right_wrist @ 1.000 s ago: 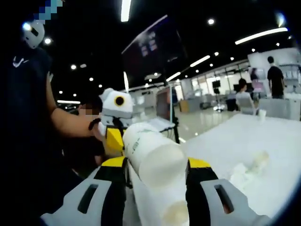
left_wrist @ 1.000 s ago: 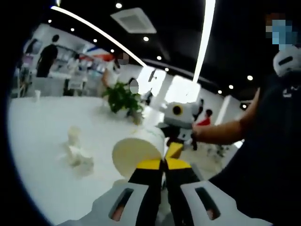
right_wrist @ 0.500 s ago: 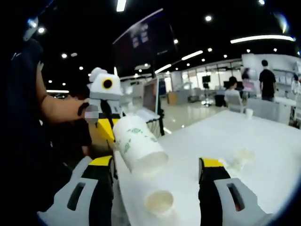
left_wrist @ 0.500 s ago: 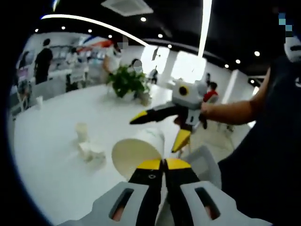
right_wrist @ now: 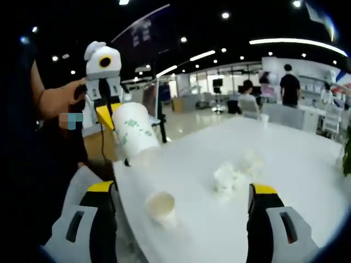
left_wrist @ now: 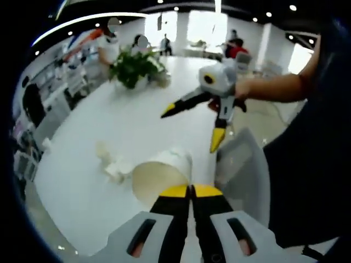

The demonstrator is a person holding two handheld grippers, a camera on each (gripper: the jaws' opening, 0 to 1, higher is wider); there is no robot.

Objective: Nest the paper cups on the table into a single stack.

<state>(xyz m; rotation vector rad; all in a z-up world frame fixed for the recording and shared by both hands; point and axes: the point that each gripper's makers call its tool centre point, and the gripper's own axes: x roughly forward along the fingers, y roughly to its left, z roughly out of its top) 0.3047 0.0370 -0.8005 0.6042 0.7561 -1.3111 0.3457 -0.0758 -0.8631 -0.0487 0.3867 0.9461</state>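
Note:
My left gripper (left_wrist: 191,189) is shut on the rim of a white paper cup (left_wrist: 159,174) with green print, held on its side over the table's near edge. In the right gripper view the left gripper (right_wrist: 108,116) holds that cup (right_wrist: 134,131) at the upper left. My right gripper (right_wrist: 182,189) is wide open with nothing between its jaws. It also appears in the left gripper view, where the right gripper (left_wrist: 192,129) hangs open above the table. A single cup (right_wrist: 160,207) stands upright on the white table (right_wrist: 285,159). A heap of toppled cups (right_wrist: 233,171) lies further in.
The toppled cups (left_wrist: 112,163) lie left of the held cup. A potted plant (left_wrist: 131,66) stands at the table's far end. A grey chair (left_wrist: 241,164) sits by the near edge. One small cup (right_wrist: 265,118) stands far off. Several people are in the background.
My right gripper has opened, let go of the cup and drawn back from it. The left gripper keeps its hold. Both views have tipped down toward the table.

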